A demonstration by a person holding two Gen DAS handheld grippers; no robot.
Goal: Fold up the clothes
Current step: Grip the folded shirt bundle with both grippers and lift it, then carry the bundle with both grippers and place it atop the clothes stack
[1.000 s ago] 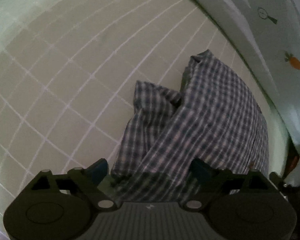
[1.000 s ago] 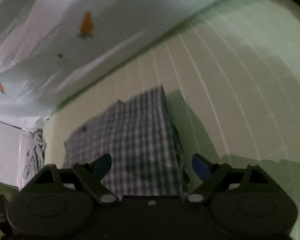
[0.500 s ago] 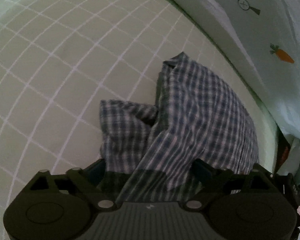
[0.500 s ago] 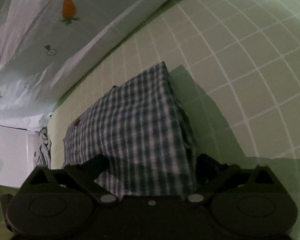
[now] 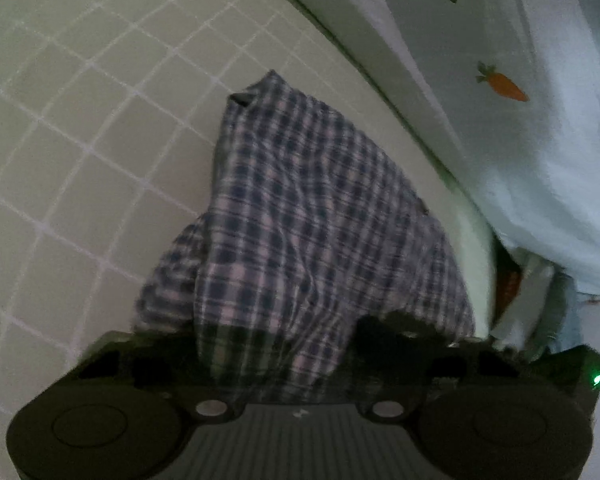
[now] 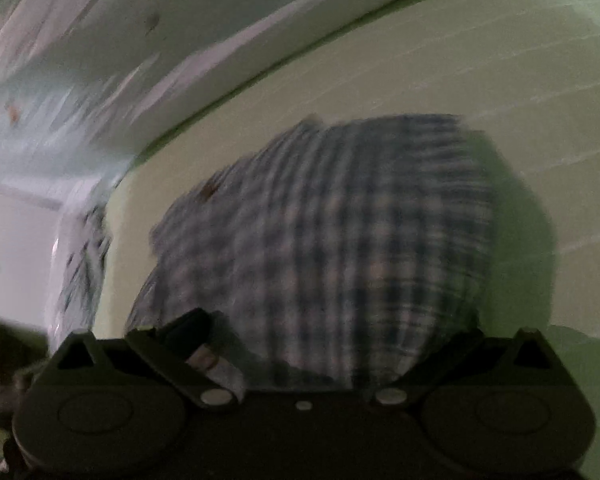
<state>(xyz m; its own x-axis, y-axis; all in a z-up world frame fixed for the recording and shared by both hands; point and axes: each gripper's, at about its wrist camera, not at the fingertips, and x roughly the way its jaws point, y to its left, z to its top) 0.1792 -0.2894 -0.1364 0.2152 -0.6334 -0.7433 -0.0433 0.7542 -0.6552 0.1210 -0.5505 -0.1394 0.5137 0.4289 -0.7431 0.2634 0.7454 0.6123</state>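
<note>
A folded blue-and-white checked shirt (image 5: 324, 220) lies on a pale green bedsheet (image 5: 80, 128) crossed by white grid lines, seen from two hand-held grippers at once. The left wrist view is sharp: the shirt's creases show, a loose flap spills out at 8 o'clock from its middle, and a white quilt (image 5: 540, 120) printed with an orange carrot (image 5: 504, 85) fills the 2 o'clock corner. The right wrist view (image 6: 332, 232) is smeared by motion; it alone shows the shirt's squarer outline, its shadow on the sheet at 3 o'clock, and a streaky patterned cloth (image 6: 82, 264) over the bed's edge at 9 o'clock.

The left gripper (image 5: 284, 344) has its jaws about half apart and closing, the shirt's near edge bunched between them; whether the pads already press the cloth cannot be told in the dark. The right gripper (image 6: 332, 340) stands at its widest and is opening a little further, its fingers set either side of the shirt's near edge without pinching it.
</note>
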